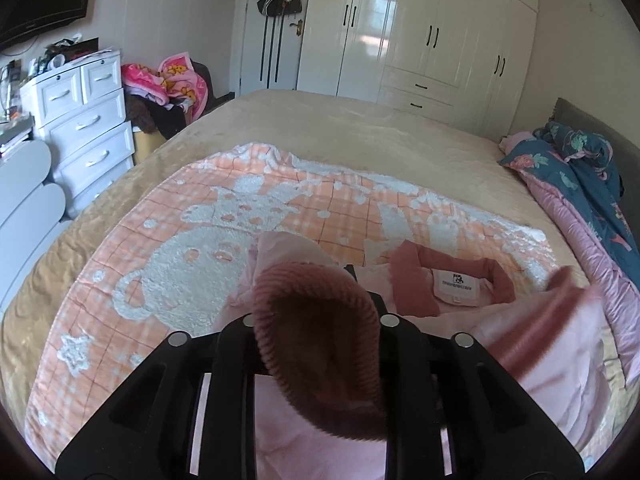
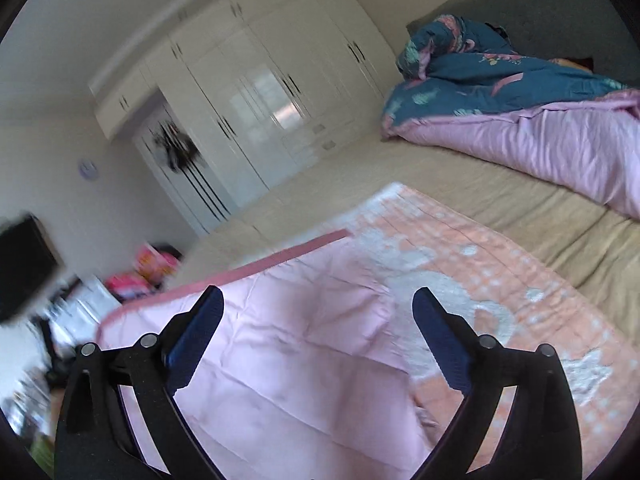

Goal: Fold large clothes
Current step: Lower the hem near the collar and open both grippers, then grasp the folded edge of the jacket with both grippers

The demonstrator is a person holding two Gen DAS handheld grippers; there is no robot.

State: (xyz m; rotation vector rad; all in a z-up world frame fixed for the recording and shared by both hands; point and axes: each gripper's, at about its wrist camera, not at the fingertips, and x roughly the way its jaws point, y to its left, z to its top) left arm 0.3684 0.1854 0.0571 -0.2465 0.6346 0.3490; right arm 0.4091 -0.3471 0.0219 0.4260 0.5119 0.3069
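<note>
On bed — left hand-held gripper (image 1: 320, 320) apparently pinching pink jacket (image 1: 552, 364) cuff; right hand-held gripper (image 2: 318, 300) wide, empty.

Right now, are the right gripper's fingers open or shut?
Open: the right gripper's fingers stand wide apart over the pink jacket, gripping nothing.

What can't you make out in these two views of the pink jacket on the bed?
- Left wrist view: left gripper fingertips, hidden by the ribbed cuff.
- Left wrist view: collar label print, too small.
- Right wrist view: dresser corner, blurred.
- Both views: pink jacket lower part, cut off by the gripper bodies and the frame.
</note>
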